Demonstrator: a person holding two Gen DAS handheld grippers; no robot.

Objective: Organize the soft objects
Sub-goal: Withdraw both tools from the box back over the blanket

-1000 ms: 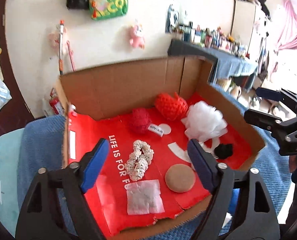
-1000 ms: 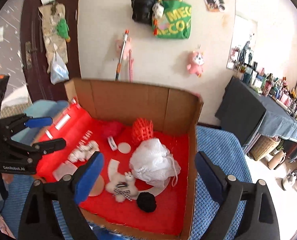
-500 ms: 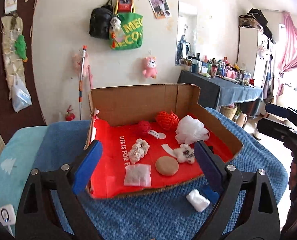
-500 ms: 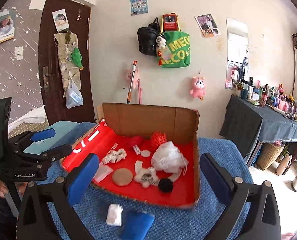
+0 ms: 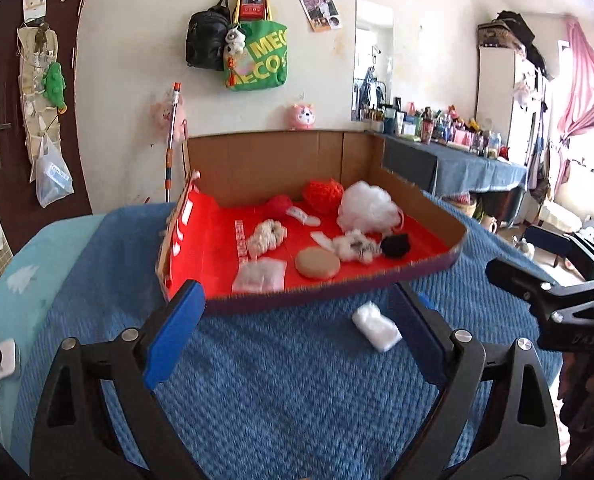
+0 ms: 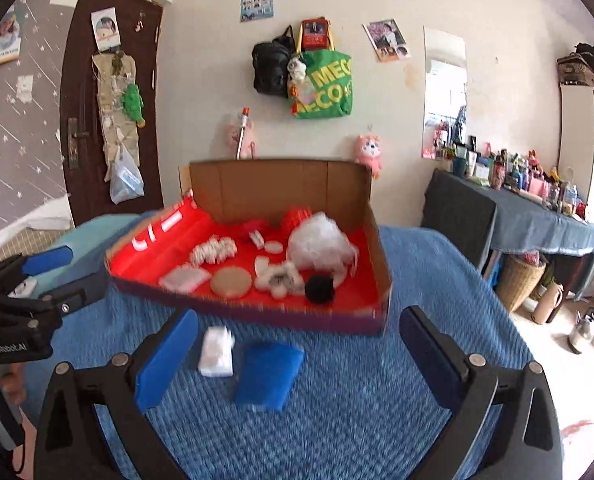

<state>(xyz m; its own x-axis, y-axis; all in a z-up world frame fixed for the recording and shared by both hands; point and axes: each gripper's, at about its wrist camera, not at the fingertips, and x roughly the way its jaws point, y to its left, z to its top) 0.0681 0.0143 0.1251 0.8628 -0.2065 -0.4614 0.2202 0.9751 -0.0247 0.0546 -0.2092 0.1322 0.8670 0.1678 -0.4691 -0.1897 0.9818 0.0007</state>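
- Sitting on a blue knitted blanket (image 5: pixel 297 380) is a shallow cardboard box (image 5: pixel 265 164) with a red lining, its brown back wall at 12 o'clock in both wrist views.
- Inside the box, from the left wrist view: a white mesh bath pouf (image 5: pixel 367 204) at 1 o'clock of the box floor, with a red knitted piece (image 5: pixel 323 195) touching its left side and a darker red piece (image 5: pixel 279 204) further left.
- A cream crocheted scrunchie (image 5: pixel 266 237) lies near the middle of the floor; a clear packet of white cotton (image 5: pixel 259 276) lies at 6 o'clock from it, against the front edge.
- A round tan sponge (image 5: pixel 317 264) sits just right of the packet, with a small white furry toy (image 5: pixel 355 245) at its 1 o'clock and a black pom-pom (image 5: pixel 396 245) just beside the toy.
- Outside the box, on the blanket in front of it, lies a white folded cloth (image 6: pixel 216 347); a blue sponge (image 6: pixel 269 376) lies just beside it at 3 o'clock. In the left wrist view only the cloth shows.
- The left gripper (image 5: pixel 297 332) hovers above the blanket with its 2 blue-padded fingers spread wide, nothing between them; the white cloth lies below, near the right finger.
- The right gripper (image 6: pixel 297 352) is also spread wide and empty, with the cloth and blue sponge on the blanket between its fingers as seen from its camera.
- Behind the box, a green tote bag (image 6: pixel 325 84) hangs on the wall at 12 o'clock.
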